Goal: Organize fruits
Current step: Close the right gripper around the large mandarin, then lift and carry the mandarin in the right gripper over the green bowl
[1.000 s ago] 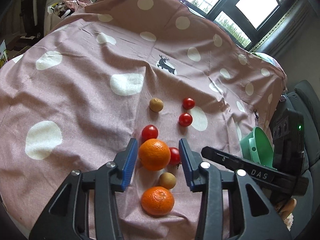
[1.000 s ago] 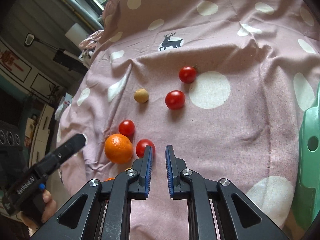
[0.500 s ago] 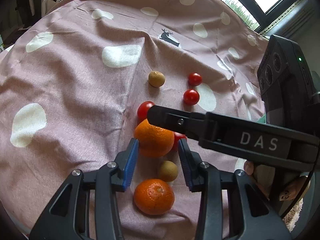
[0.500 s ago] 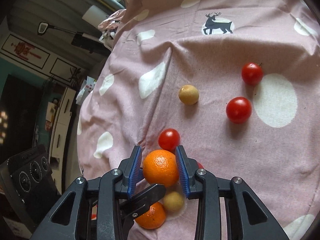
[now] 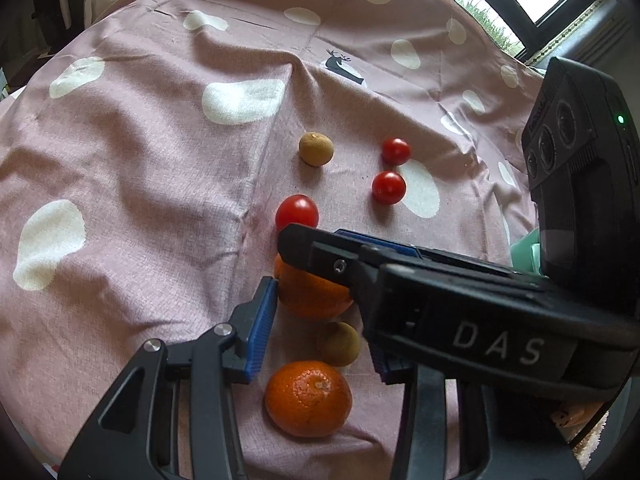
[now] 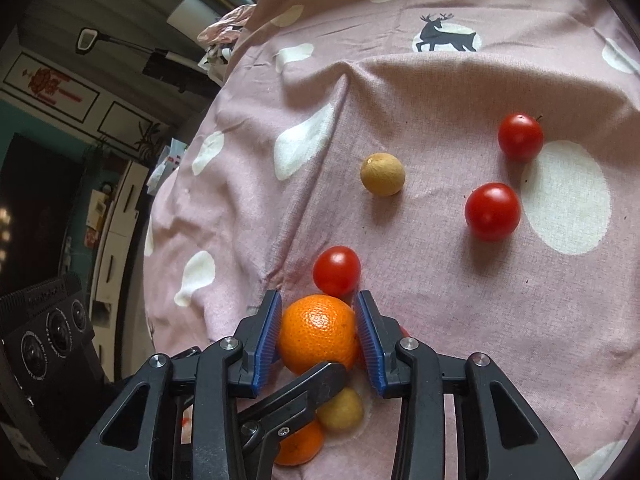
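Fruit on the pink polka-dot cloth (image 6: 440, 92) over the bench: two oranges, four cherry tomatoes (one mostly hidden), two small tan round fruits, maybe longans.

Right gripper (image 6: 318, 334): jaws have just been opening and straddle the upper orange (image 6: 318, 334), blue pads right at its sides; firm grip or not, cannot tell.

Left gripper (image 5: 320, 328): jaws partly open around the same cluster, gripping nothing; left pad at the upper orange's edge, a longan (image 5: 340, 343) between the jaws.

Second orange (image 5: 308, 398) sits nearest the person, touching that longan.

Nearest tomato (image 6: 337, 271) touches the upper orange's far side. Hidden tomato (image 6: 403, 331) peeks out by the right jaw. Two more tomatoes (image 6: 493, 211) (image 6: 520, 137) lie well apart to the right, the other longan (image 6: 382, 174) beyond the cluster.
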`<state>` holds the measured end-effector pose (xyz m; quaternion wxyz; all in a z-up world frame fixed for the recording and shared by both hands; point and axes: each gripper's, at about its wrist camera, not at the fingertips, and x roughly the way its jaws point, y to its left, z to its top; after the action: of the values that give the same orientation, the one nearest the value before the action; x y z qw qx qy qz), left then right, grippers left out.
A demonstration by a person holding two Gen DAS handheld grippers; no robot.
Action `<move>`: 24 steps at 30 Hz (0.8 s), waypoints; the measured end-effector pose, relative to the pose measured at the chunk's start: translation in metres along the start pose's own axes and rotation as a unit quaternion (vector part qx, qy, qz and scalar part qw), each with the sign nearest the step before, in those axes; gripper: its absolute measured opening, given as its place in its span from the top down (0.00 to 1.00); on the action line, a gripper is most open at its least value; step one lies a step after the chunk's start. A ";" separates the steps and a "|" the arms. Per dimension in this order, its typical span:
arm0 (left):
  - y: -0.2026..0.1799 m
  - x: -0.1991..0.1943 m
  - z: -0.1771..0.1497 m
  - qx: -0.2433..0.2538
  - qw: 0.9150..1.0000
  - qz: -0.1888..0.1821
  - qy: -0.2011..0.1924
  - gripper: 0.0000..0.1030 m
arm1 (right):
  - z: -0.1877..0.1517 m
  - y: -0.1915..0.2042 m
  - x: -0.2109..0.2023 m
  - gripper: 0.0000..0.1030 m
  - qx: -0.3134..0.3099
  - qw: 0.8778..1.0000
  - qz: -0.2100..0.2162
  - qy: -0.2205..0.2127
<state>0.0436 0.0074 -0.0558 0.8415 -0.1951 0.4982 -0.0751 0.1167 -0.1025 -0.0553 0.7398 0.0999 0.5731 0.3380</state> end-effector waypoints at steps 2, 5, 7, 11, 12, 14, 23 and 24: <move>-0.006 -0.008 -0.001 0.009 1.000 -0.004 -0.016 0.60 | -0.004 0.007 -0.007 0.61 -0.012 1.000 -0.018 -0.014; -0.016 -0.020 -0.003 0.025 0.999 -0.026 -0.035 0.60 | -0.009 0.012 -0.027 0.61 -0.009 0.999 -0.018 -0.043; -0.024 -0.023 -0.005 0.035 0.998 -0.047 -0.037 0.60 | -0.014 0.013 -0.042 0.61 -0.010 0.998 -0.027 -0.060; -0.045 -0.016 -0.015 0.056 0.995 -0.083 -0.014 0.60 | -0.030 0.006 -0.066 0.60 0.006 0.995 -0.058 -0.080; -0.052 -0.012 -0.017 0.062 0.994 -0.088 -0.006 0.60 | -0.034 0.002 -0.070 0.60 0.012 0.994 -0.069 -0.079; -0.063 -0.005 -0.024 0.077 0.993 -0.091 0.009 0.60 | -0.043 -0.007 -0.076 0.60 0.025 0.993 -0.087 -0.079; -0.081 0.028 -0.036 0.095 0.991 -0.082 0.052 0.59 | -0.064 -0.054 -0.072 0.59 0.089 0.990 -0.093 -0.050; -0.080 0.028 -0.036 0.094 0.991 -0.084 0.051 0.60 | -0.064 -0.055 -0.070 0.59 0.088 0.991 -0.092 -0.047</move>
<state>0.0312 -0.0840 -0.0611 0.8203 -0.1519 0.5132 -0.2017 0.0708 -0.2027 -0.0507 0.7823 0.1275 0.5717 0.2117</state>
